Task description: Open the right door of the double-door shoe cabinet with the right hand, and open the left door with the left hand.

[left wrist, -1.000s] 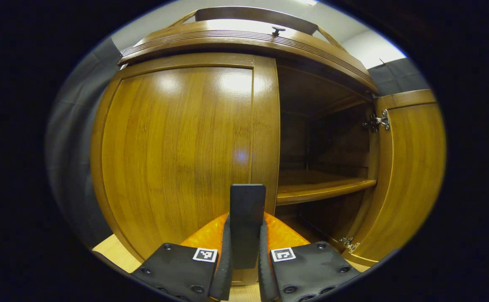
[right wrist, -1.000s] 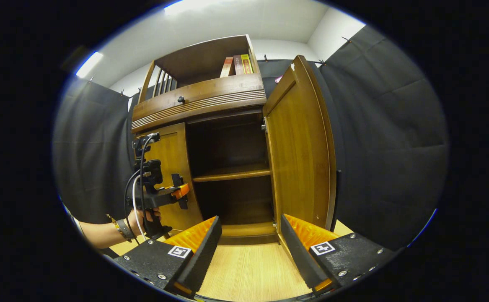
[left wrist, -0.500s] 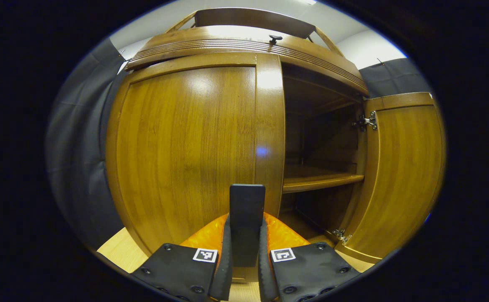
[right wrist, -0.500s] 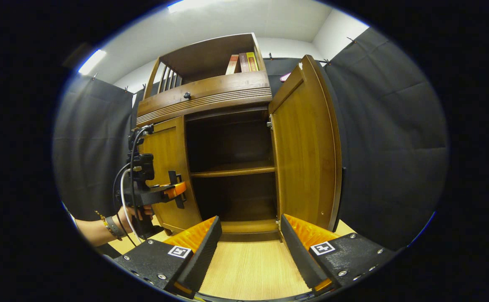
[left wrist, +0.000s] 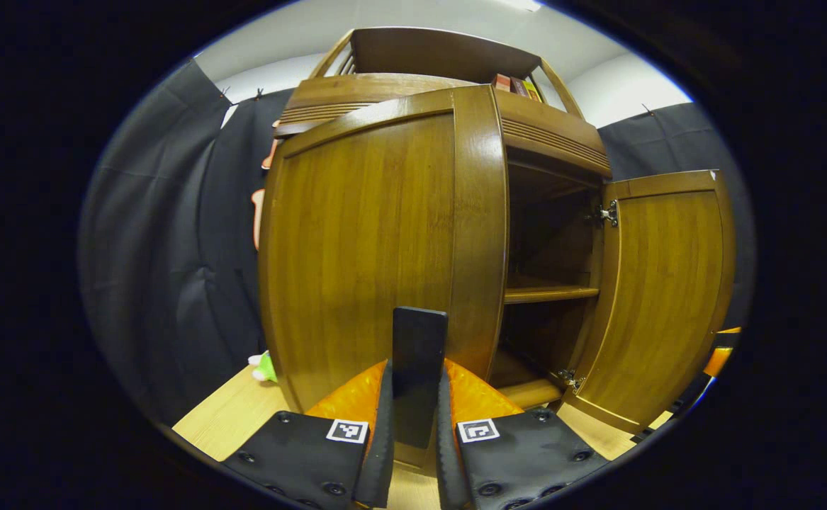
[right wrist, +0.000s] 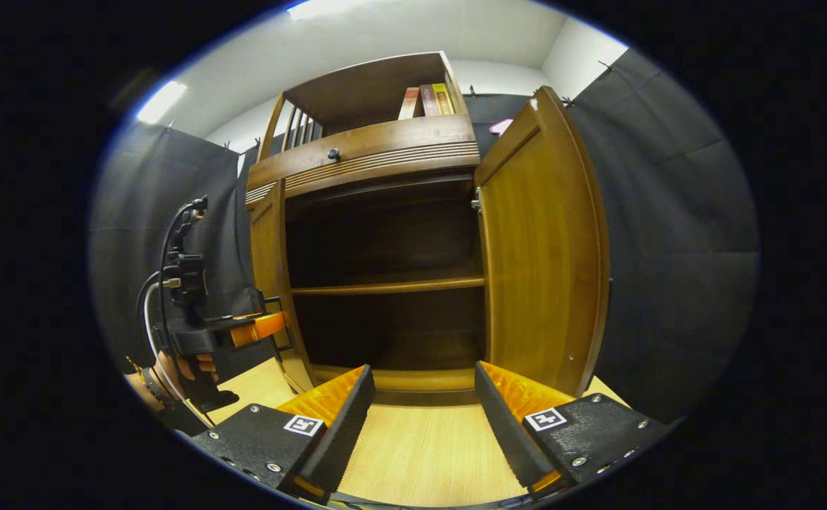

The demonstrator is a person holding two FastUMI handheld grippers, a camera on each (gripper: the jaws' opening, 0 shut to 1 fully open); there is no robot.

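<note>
Left gripper [left wrist: 417, 386] is clamped on the dark handle [left wrist: 419, 368] of the left door [left wrist: 378, 241], both fingers pressing its sides. Grip sits at the door's free edge, far from the hinge, prob. for max leverage.

Order, largest to smallest:

1. Cabinet [right wrist: 378, 212]: two doors under a drawer front, open shelf unit w/ books [right wrist: 426, 101] on top. Inside looks dark and bare, one shelf board [right wrist: 388, 287] across the middle.
2. Right door [right wrist: 544, 248]: swung wide open, standing off to the right of the opening. Judged done.
3. Left door: part open. In the right gripper view it shows nearly edge-on at the opening's left side [right wrist: 271, 283]. Judged mid-swing; more pull along the arc is needed.
4. Right gripper [right wrist: 424, 414]: fingers spread apart, holding nothing, parked low in front of the cabinet over the wood floor [right wrist: 420, 453], apparently clear of both doors.
5. Hand [right wrist: 183, 368] holding the left gripper [right wrist: 261, 328], wrist w/ a band.
</note>
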